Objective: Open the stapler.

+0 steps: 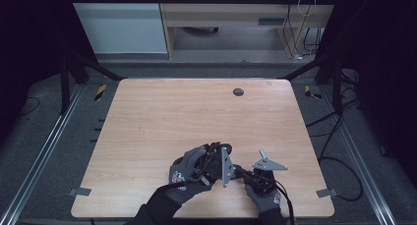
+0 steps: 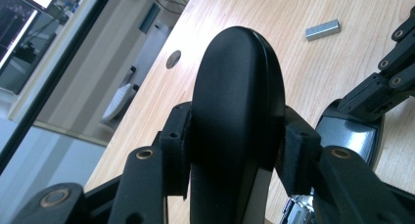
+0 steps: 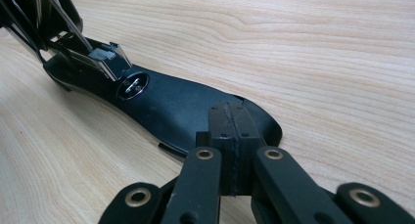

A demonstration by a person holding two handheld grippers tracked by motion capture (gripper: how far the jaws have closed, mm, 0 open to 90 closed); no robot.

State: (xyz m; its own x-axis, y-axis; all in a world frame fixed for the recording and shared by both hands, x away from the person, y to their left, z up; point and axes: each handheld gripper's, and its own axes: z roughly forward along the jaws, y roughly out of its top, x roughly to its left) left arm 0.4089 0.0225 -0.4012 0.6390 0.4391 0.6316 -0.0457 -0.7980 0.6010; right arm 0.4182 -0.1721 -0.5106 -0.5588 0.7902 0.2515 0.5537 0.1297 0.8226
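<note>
While both grippers work over the near middle of the wooden table (image 1: pixel 196 112), the opened black stapler (image 3: pixel 166 104) could spring shut or slip, since the right gripper (image 3: pixel 230 136), jaws pressed together, pins only its base tip. The left gripper (image 2: pixel 235 150) clamps the raised top. Its base's long axis runs between the grippers. A staple strip (image 2: pixel 323 30) lies nearby.

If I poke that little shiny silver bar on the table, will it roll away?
Probably not: the staple bar looks flat-sided and lies flat on the wooden table, so it would likely slide. It seems small and light. Being a strip of staples, it might snap apart.
</note>
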